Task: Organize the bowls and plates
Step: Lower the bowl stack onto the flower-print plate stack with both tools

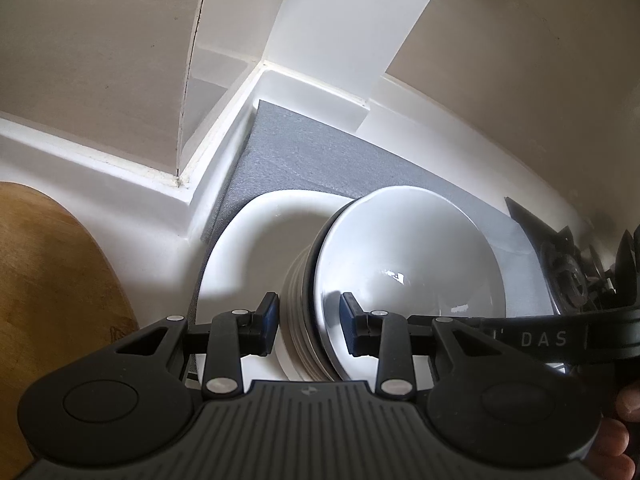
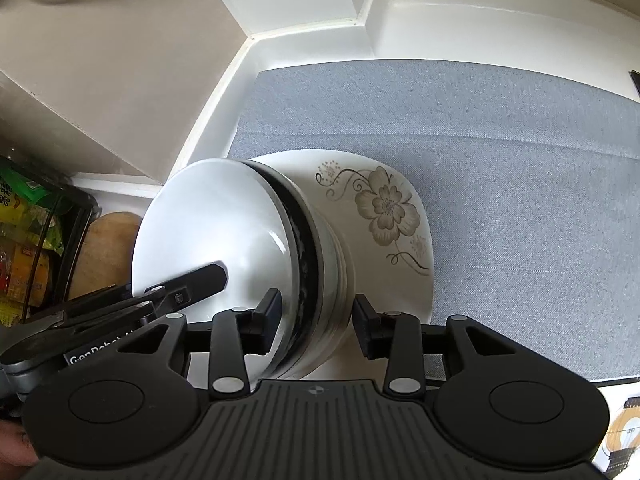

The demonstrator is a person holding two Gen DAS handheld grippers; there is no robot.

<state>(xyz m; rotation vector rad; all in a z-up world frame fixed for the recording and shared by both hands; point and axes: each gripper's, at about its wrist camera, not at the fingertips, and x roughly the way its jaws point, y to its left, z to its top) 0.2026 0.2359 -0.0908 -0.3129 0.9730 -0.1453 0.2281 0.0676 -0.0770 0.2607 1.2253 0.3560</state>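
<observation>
**Stacked bowls on flowered plate, both claws at the rim**

Left wrist view. Left claw: black linkage, blue-faced pads, jaws part-way apart and straddling the near rim of the bowl stack. One finger stands outside the wall, the other inside the top bowl; whether the pads press on the rim cannot be told. Bowl stack: glossy white inside, a dark band under the top lip, pale ribbed sides where the lower bowls nest. It sits on a white plate, broad-rimmed, with the stack toward its right side. Plate rests on a grey mat laid in a corner of the white desk. Wooden board lies at the left edge. Part of the right claw's black body crosses the lower right.

Right wrist view. Right claw: same black build, jaws part-way apart, set either side of the stack's near wall, left finger inside the top bowl, right finger outside; a small gap shows by the outer pad, so no firm grip can be read. Bowl stack has the same white interior, black band and ribbed flank. Plate is squarish with rounded corners, printed with a beige flower and curling dark stems. Grey mat stretches right. Left claw's finger reaches into the top bowl from the left. Packets on a rack stand at far left.
</observation>
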